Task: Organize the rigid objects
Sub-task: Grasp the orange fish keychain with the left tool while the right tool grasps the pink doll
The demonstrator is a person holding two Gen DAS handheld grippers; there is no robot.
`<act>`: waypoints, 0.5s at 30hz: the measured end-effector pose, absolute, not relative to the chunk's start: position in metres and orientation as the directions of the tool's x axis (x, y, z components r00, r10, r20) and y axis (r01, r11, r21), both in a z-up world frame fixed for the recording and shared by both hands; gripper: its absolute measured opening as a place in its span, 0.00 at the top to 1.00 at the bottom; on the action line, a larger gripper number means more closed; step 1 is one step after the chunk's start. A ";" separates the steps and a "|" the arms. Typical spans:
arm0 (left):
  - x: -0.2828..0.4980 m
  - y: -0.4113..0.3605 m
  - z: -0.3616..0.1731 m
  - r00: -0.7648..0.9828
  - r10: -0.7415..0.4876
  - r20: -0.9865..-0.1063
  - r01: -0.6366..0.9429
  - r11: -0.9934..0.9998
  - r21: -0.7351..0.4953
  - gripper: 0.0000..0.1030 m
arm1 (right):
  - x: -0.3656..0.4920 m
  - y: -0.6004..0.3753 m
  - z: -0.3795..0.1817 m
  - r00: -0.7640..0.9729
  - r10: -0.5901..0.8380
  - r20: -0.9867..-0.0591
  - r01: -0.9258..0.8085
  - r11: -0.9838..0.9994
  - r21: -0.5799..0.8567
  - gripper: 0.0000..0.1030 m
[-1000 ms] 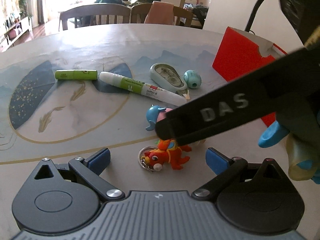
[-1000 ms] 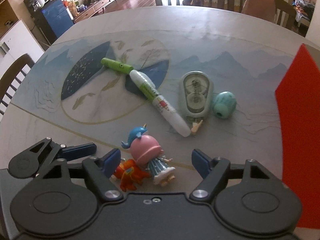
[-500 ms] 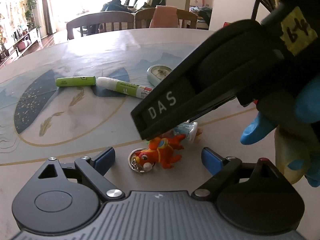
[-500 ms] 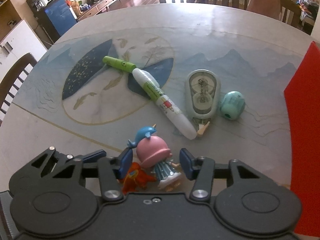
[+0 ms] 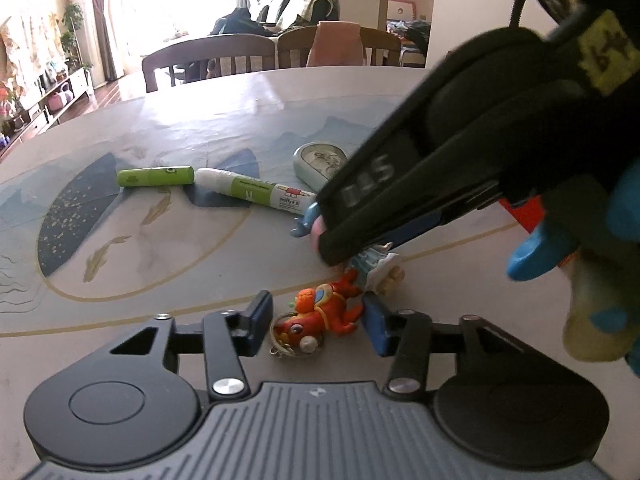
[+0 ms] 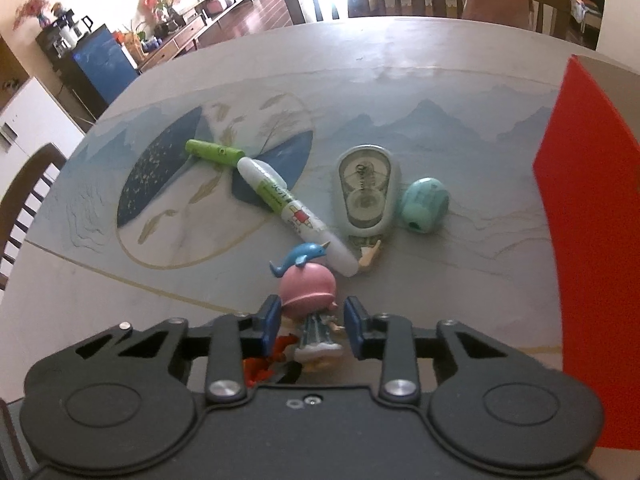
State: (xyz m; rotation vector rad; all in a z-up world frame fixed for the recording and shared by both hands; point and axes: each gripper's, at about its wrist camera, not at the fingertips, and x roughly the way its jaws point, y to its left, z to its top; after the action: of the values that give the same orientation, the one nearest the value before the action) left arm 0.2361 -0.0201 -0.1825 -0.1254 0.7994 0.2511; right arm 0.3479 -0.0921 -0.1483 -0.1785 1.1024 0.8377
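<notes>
Right wrist view, red box (image 6: 588,240) edging right, bare tabletop (image 6: 460,300) between.

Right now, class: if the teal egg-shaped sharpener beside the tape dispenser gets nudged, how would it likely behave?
The sharpener looks rounded all over, so it would probably roll or wobble rather than slide. It looks like hard plastic, likely stiff and light. Its smooth curve may slip from flat jaws. It seems to sit just clear of the tape dispenser.

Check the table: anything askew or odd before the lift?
Yes. Both toys lie toppled, touching each other: the orange toy between the left gripper pads, the pink-hatted figurine between the right gripper pads. Lifting either may snag the other.
</notes>
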 end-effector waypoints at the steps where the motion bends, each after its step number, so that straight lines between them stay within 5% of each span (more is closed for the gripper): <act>1: 0.236 -0.019 -0.182 0.669 0.171 -0.723 -0.271 0.962 -0.023 0.54 | 0.348 -0.094 -0.148 0.187 0.510 -0.840 -0.674 0.689 0.268 0.79; 7: 0.235 -0.016 -0.180 0.663 0.151 -0.733 -0.269 0.962 -0.045 0.61 | 0.348 -0.107 -0.146 0.187 0.524 -0.831 -0.660 0.694 0.289 0.86; 15: 0.230 -0.018 -0.178 0.656 0.144 -0.741 -0.261 0.964 -0.044 0.65 | 0.346 -0.096 -0.146 0.177 0.518 -0.837 -0.683 0.677 0.274 0.74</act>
State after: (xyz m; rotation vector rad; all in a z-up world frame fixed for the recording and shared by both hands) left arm 0.2297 -0.0182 -0.1777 -0.1509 0.8243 0.2302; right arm 0.3465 -0.0956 -0.1463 -0.1774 1.1019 0.8560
